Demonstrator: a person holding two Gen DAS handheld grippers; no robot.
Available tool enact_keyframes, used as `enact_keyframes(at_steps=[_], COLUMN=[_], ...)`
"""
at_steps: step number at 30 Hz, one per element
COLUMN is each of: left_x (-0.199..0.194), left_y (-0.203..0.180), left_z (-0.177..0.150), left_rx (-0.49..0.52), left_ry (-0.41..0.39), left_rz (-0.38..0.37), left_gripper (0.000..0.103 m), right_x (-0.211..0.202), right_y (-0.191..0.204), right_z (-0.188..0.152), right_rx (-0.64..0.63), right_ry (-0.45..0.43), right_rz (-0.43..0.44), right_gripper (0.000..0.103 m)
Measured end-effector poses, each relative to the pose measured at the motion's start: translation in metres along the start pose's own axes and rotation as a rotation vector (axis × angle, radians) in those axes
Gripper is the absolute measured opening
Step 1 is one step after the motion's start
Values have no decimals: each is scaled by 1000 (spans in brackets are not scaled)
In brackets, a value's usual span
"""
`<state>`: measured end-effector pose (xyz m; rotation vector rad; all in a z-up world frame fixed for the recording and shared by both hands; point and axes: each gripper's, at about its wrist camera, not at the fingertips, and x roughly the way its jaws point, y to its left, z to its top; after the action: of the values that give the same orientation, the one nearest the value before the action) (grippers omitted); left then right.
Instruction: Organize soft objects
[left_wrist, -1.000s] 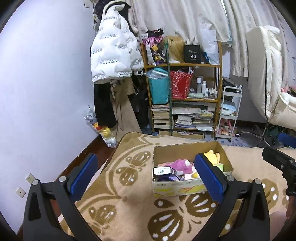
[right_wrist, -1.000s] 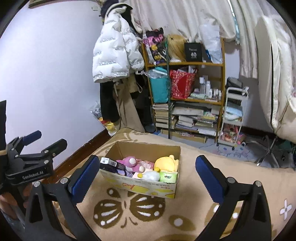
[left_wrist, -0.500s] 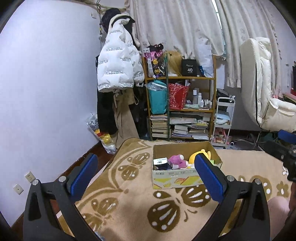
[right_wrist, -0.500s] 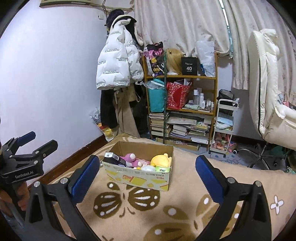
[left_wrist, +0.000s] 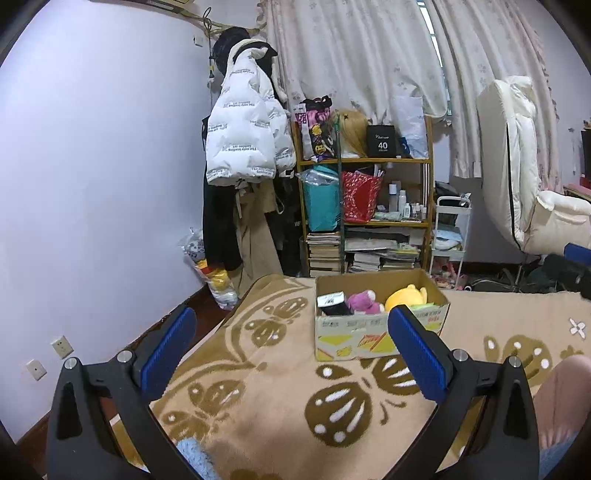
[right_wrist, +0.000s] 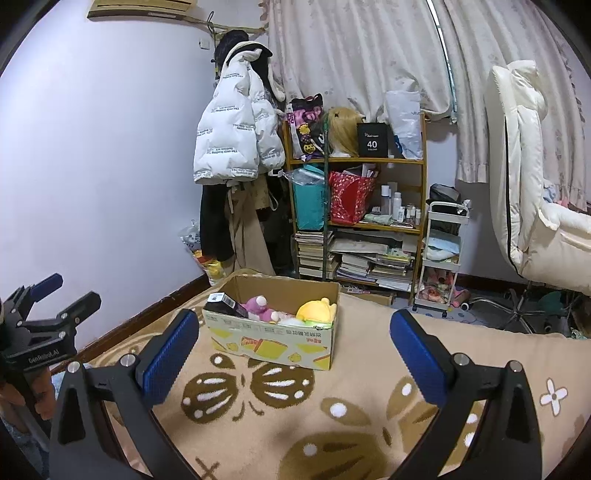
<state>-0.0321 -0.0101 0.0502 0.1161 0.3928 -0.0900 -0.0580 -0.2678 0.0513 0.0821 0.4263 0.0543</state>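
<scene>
Both tongs are spread wide and hold nothing. The left tongs (left_wrist: 291, 347) hang over a tan blanket (left_wrist: 258, 398) patterned with brown butterflies, and the right tongs (right_wrist: 291, 350) hang over the same blanket further right. Straight ahead of both, on the far part of the blanket, sits an open cardboard box (right_wrist: 273, 341); it lies ahead and slightly right of the left pair, and ahead and slightly left of the right pair. Neither pair looks clearly nearer, and both are well apart from it. Its long axis runs roughly left to right across each view.

Inside the box, a yellow plush (left_wrist: 404, 297) lies toward the right end, a pink plush (left_wrist: 364, 301) sits in the middle, and a dark carton with a white label (left_wrist: 332, 301) leans at the left end. The toys look limp and squashy, likely easy to pinch.

A bit of pale blue fluffy fabric (left_wrist: 192, 458) shows at the near edge under the left tongs. Behind the box stand a crowded bookshelf (right_wrist: 358, 221) and a hanging white puffer jacket (right_wrist: 236, 136)
</scene>
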Motion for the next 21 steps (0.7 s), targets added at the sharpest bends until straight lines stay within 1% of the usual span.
enact_keyframes(at_steps=[4, 7, 12, 21], left_x=[3, 10, 17, 18], left_y=[4, 5, 8, 5], left_z=[-14, -21, -28, -31], left_rx=[-8, -2, -12, 9], left_ry=[-13, 2, 31, 37], left_rz=[6, 15, 16, 24], left_gripper=[103, 103, 103, 103], right_x=[2, 2, 6, 11], right_y=[1, 1, 2, -2], right_z=[-4, -4, -8, -10], right_rx=[-5, -7, -18, -19], right_ry=[1, -1, 11, 22], right_rz=[-11, -12, -17, -28], right_gripper=[103, 103, 103, 103])
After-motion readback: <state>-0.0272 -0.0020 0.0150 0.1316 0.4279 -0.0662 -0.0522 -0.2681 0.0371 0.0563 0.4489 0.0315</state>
